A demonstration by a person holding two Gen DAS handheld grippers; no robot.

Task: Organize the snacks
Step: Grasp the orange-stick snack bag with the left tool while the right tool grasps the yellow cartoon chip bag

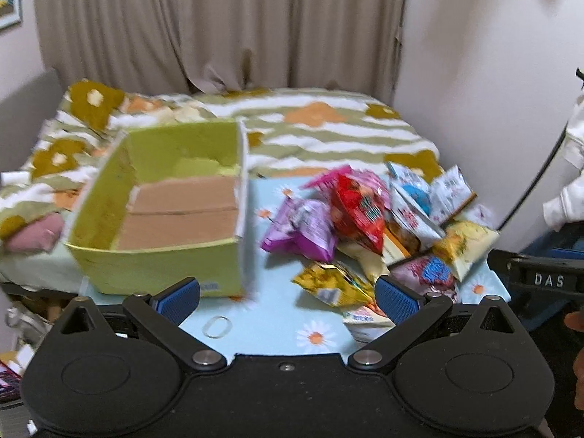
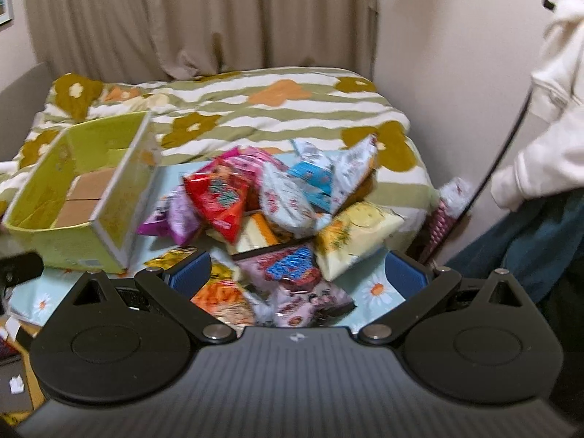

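A yellow-green cardboard box (image 1: pixel 160 219) stands open and empty on a light blue daisy-print cloth (image 1: pixel 270 314); it also shows in the right wrist view (image 2: pixel 73 197). Right of it lies a pile of snack packets: purple (image 1: pixel 303 230), red (image 1: pixel 361 208), gold (image 1: pixel 328 284), pale yellow (image 1: pixel 463 244). The right wrist view shows the red packet (image 2: pixel 219 200) and the pale yellow packet (image 2: pixel 354 237). My left gripper (image 1: pixel 288 294) is open and empty above the cloth, near the box's front corner. My right gripper (image 2: pixel 297 273) is open and empty just above the near packets.
A bed with a striped flower blanket (image 1: pixel 328 124) lies behind the table, with beige curtains (image 1: pixel 219 25) at the back. A rubber band (image 1: pixel 218 326) lies on the cloth. A person in a white top (image 2: pixel 547 109) stands at the right.
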